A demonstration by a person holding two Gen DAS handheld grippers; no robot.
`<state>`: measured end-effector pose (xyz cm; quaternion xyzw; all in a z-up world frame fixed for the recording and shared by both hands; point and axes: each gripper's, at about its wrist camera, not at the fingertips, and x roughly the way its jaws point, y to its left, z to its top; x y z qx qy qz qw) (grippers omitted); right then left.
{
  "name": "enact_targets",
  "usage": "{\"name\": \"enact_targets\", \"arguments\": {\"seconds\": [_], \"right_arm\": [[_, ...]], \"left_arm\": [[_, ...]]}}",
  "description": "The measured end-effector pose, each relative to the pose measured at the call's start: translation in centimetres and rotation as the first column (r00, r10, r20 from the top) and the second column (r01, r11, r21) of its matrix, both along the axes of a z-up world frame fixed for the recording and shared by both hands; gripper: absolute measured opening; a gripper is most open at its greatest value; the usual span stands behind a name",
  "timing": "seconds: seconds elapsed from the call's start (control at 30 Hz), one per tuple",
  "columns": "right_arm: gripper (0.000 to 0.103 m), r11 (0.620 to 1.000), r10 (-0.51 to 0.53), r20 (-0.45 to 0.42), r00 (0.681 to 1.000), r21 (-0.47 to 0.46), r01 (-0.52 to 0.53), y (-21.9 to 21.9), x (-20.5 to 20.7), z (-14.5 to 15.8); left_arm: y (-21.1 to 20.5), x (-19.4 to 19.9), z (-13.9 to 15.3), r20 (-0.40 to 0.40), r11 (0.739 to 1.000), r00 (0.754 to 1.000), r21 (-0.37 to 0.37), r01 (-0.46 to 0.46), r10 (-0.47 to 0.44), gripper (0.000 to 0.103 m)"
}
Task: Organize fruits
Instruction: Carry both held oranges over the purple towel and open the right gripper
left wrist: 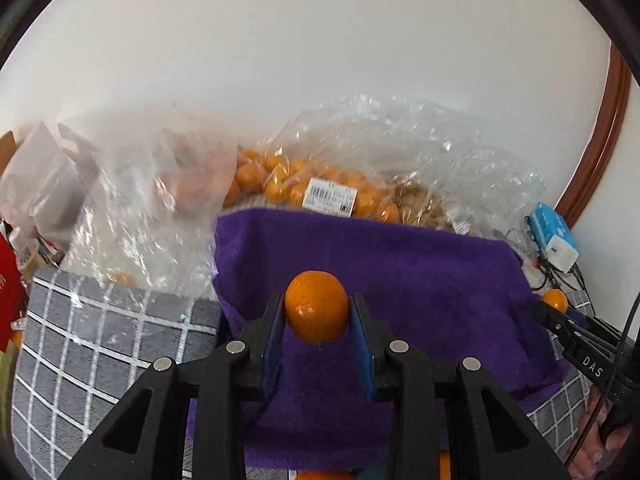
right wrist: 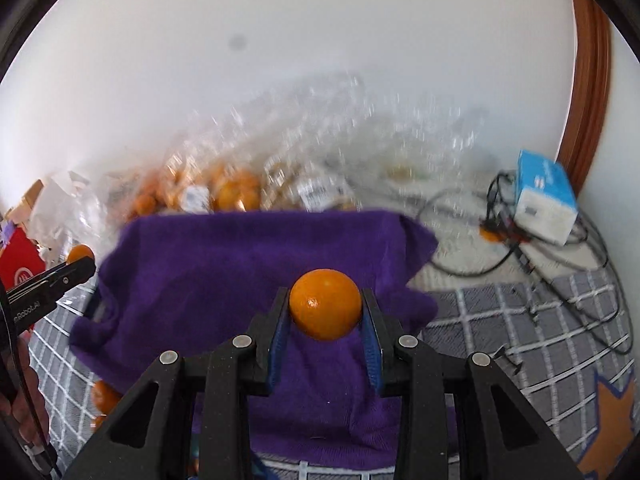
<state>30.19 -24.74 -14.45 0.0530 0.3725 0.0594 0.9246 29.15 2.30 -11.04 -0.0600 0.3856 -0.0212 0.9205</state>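
Black linkage and blue pads fill the foreground of each wrist view. Between the pads of the left gripper (left wrist: 316, 314) an orange (left wrist: 316, 306) is clamped, pressed at its 3 and 9 o'clock sides, with most of the fruit standing out beyond the fingertips. It is held above a purple cloth (left wrist: 400, 272), which is spread over a grey checked mat (left wrist: 88, 344).

The right gripper (right wrist: 325, 312) is closed in the same way on a second orange (right wrist: 325, 305), gripped at both sides and held over the same purple cloth (right wrist: 208, 264). Whether either fruit touches the cloth cannot be told.

From the left wrist, the right gripper (left wrist: 550, 308) is seen at 3 o'clock with its fruit at the tip; from the right wrist, the left gripper (right wrist: 82, 264) is seen at 9 o'clock, likewise loaded. The two tools are kept well apart over the cloth.

Beyond the cloth, at 12 o'clock, clear plastic bags (left wrist: 340, 168) of small oranges are piled against a white wall; a barcode label (left wrist: 330, 198) is shown on one. At 2 o'clock a blue-and-white box (right wrist: 546, 200) lies among black cables (right wrist: 560, 256). A loose orange (right wrist: 105, 396) rests on the mat at 8 o'clock in the right view, beside the cloth's edge.
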Motion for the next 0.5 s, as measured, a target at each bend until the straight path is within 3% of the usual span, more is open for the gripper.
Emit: {"name": "enact_targets", "arguments": {"seconds": [0.13, 0.5], "right_arm": [[0.033, 1.0, -0.007, -0.044, 0.999, 0.005, 0.007, 0.0, 0.8, -2.4], [0.033, 1.0, 0.0, -0.068, 0.998, -0.007, -0.001, 0.6, 0.8, -4.0]], "left_arm": [[-0.2, 0.6, -2.6, -0.058, 1.0, 0.998, 0.017, 0.012, -0.011, 0.03], [-0.9, 0.6, -3.8, -0.072, 0.999, 0.997, 0.026, 0.027, -0.025, 0.031]]}}
